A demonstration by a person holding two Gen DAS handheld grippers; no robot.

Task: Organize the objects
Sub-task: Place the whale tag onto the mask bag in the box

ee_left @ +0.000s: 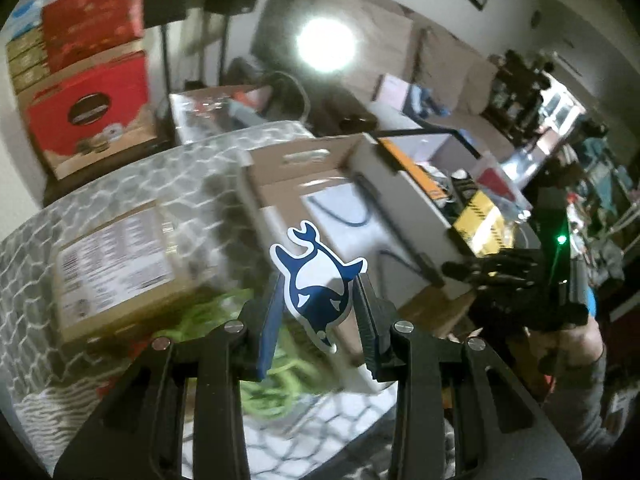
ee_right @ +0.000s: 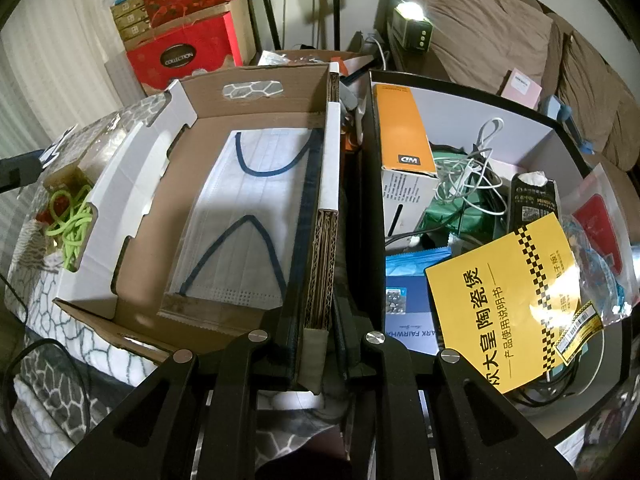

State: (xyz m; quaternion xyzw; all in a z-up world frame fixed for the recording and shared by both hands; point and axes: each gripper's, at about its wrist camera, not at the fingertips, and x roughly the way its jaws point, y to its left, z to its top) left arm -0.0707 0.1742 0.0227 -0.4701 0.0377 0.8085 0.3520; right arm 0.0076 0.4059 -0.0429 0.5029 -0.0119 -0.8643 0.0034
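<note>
Your left tool [ee_left: 320,300] is gripping the whale sticker [ee_left: 318,280]; your right tool [ee_right: 316,344] is clamping the cardboard box wall [ee_right: 322,272]. Keep bracing while lowering it beside the face mask [ee_right: 244,216].

Cardboard box [ee_right: 224,208] floor lies mostly free; black bin [ee_right: 460,104] is crammed.

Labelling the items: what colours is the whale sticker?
Dark blue and white whale sticker, clearest in the left wrist view.

Whale sticker [ee_left: 318,286] navy-and-white; cords [ee_right: 72,220] lime green; booklet [ee_right: 516,300] yellow, black checker stripe; mask [ee_right: 244,216] white, navy loops.
</note>
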